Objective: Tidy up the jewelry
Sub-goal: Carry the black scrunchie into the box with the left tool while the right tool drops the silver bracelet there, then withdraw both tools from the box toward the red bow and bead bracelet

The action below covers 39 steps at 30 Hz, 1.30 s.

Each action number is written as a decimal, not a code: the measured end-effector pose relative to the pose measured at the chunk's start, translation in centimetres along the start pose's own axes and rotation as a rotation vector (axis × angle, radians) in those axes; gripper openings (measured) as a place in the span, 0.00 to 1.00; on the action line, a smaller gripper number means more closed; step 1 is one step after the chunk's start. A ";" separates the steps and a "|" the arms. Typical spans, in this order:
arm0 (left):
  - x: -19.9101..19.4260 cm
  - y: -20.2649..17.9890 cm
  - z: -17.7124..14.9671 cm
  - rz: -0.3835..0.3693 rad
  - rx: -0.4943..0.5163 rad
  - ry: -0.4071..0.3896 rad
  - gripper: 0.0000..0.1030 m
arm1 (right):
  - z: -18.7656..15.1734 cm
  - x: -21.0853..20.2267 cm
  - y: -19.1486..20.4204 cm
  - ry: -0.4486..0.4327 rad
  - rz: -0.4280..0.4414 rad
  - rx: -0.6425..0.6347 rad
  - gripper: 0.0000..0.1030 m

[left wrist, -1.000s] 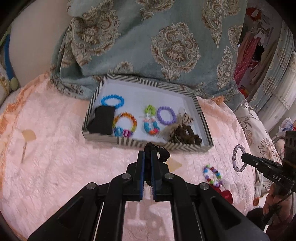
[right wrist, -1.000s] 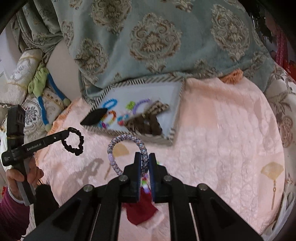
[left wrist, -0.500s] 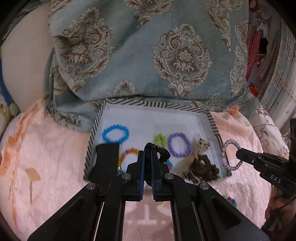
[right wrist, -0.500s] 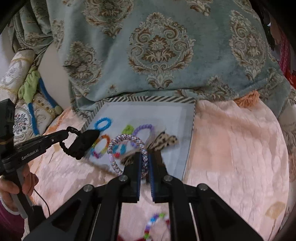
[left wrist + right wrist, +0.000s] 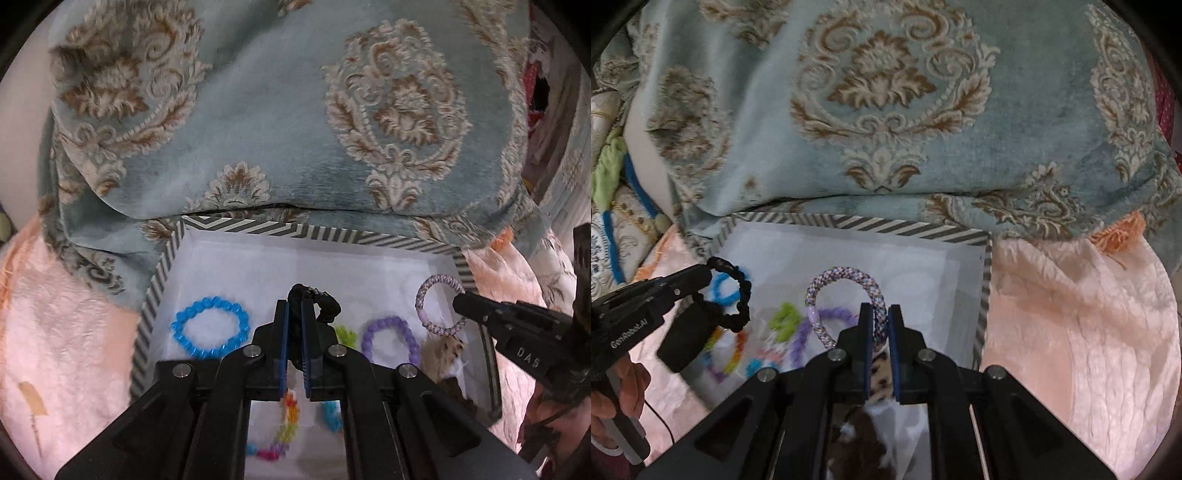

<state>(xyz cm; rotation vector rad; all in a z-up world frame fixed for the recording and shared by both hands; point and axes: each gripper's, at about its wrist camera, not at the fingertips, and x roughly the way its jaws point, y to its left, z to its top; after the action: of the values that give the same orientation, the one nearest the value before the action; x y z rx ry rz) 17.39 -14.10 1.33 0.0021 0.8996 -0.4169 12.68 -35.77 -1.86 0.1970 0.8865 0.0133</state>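
Both grippers hang over the striped tray (image 5: pixel 258 229) on the pink bed cover (image 5: pixel 1071 314): the left gripper (image 5: pixel 294 314) is clamped on a black braided bracelet (image 5: pixel 317 299), the right gripper (image 5: pixel 880 317) on a lilac beaded bangle (image 5: pixel 846 280). Inside the tray lie a blue bead bracelet (image 5: pixel 210 326), a purple one (image 5: pixel 391 338) and a rainbow one (image 5: pixel 284 432), with a patterned blanket (image 5: pixel 277 110) behind.
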 end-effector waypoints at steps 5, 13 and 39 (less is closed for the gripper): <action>2.6 0.8 0.1 0.012 -0.039 0.044 0.00 | 0.2 2.6 -0.2 0.035 -0.062 -0.027 0.08; 2.9 1.5 -0.4 0.046 -0.069 0.068 0.00 | -0.2 3.6 -0.3 0.066 -0.102 -0.028 0.13; -10.5 0.2 -9.0 0.090 -0.047 -0.001 0.14 | -9.7 -11.7 3.5 -0.038 0.019 -0.045 0.41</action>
<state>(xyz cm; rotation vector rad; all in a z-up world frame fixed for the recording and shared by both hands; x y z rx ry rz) 4.93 -8.70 3.63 -0.0005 0.9046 -0.3119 -2.00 -31.83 1.75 0.1635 0.8455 0.0470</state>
